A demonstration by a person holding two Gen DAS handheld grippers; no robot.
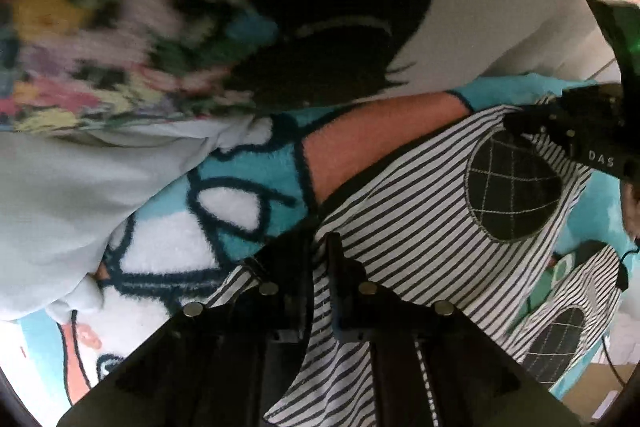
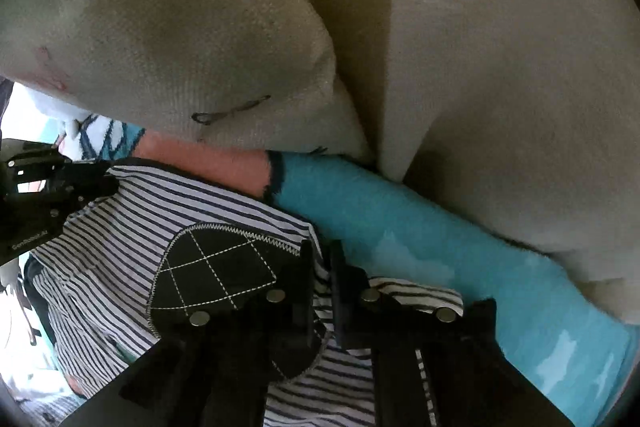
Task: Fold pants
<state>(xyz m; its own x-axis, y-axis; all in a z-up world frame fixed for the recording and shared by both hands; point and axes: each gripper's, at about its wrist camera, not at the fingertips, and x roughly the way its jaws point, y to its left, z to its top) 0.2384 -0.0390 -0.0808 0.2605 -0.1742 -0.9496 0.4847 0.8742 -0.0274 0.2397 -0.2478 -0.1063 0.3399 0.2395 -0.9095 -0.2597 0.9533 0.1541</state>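
Observation:
The pants [image 1: 404, 227] are black-and-white striped with round black quilted knee patches [image 1: 512, 187]. They lie on a turquoise cartoon blanket [image 1: 236, 179]. My left gripper [image 1: 320, 243] is shut on a striped edge of the pants. My right gripper [image 2: 322, 259] is shut on another striped edge, beside a black patch [image 2: 216, 267]. In the left wrist view the right gripper [image 1: 520, 125] shows at the far edge of the pants. In the right wrist view the left gripper [image 2: 108, 183] shows at the left edge.
A floral garment [image 1: 100, 39] and a pale grey garment [image 1: 80, 187] lie to the left. Beige cushions [image 2: 500, 67] rise just behind the blanket [image 2: 420, 247]. A cardboard box [image 1: 596, 387] sits at the lower right.

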